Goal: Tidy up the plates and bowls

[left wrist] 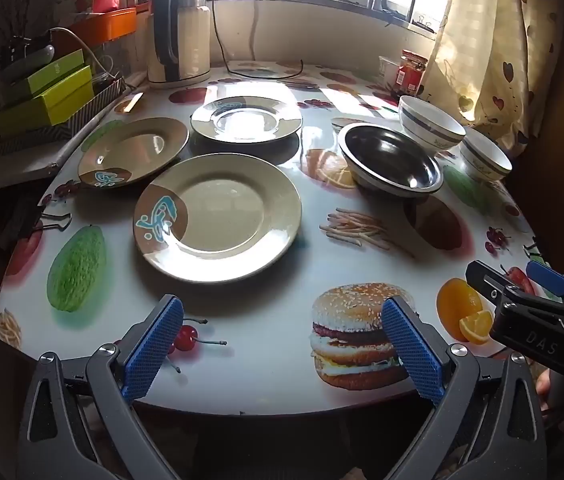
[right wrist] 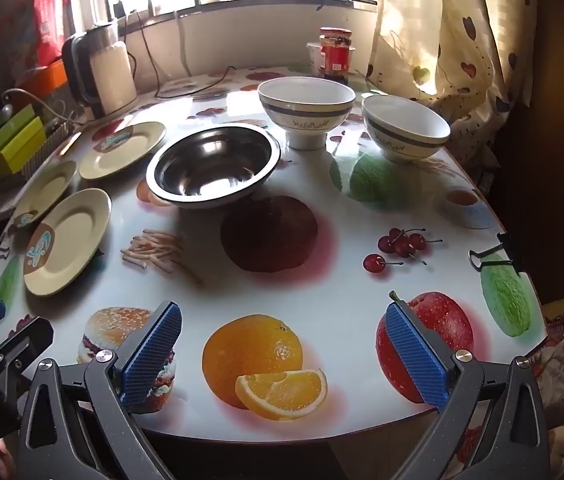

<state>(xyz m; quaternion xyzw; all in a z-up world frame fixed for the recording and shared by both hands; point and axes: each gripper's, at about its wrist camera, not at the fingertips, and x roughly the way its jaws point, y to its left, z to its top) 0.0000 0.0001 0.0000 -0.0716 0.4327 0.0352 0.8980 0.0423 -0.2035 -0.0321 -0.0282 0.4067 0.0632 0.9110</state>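
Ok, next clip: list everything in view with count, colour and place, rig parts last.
plates: three, beige with brown-and-blue motif, left half of table
steel bowl: one, silver, table centre, right of the plates
ceramic bowls: two, white with grey band, behind and right of the steel bowl
kettle: one, cream and black, back left
jar: one, red label, back by the curtain
boxes: green, stacked far left
table: one, food-print cover
left hand-held gripper: open, over the near edge
right hand-held gripper: open, over the near edge
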